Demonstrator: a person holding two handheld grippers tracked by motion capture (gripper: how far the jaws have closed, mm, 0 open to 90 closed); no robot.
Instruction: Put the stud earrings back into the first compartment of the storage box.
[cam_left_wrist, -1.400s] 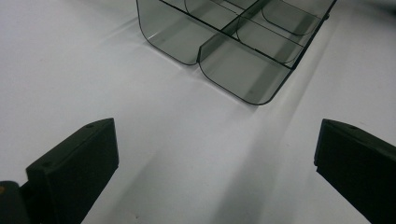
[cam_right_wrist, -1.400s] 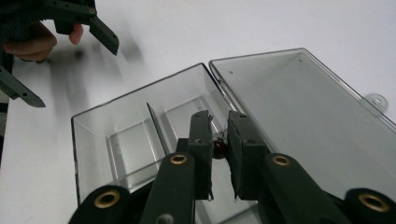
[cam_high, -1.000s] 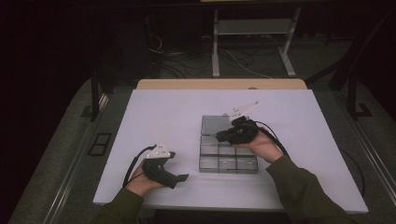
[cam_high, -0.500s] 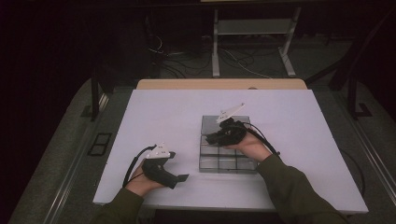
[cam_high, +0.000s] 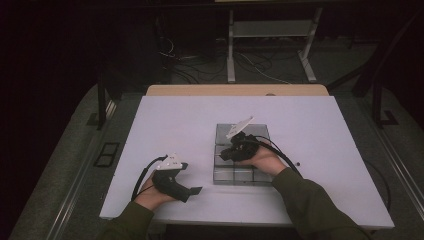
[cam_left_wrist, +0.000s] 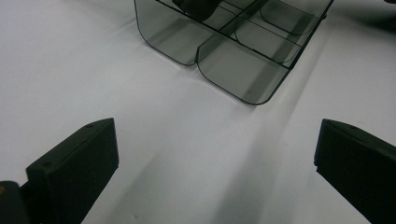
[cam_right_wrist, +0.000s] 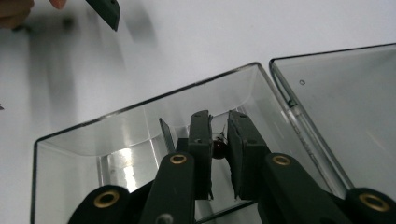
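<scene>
**Smoked-plastic organiser with a small part lowered into a compartment**

White worktop carries a clear grey compartment tray right of centre, toward the near edge. The right gripper, inside a left-side compartment, pinches a small dark reddish object, probably light, hard and slippery; best held across its middle. The left gripper rests wide and empty near the near-left edge. No legible writing.

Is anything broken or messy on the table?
Nothing stands out. The clear smoky plastic compartment box sits flat on the white table, unbroken. The right gripper holds a small dark reddish thing inside one compartment. The left gripper rests open nearby.
</scene>
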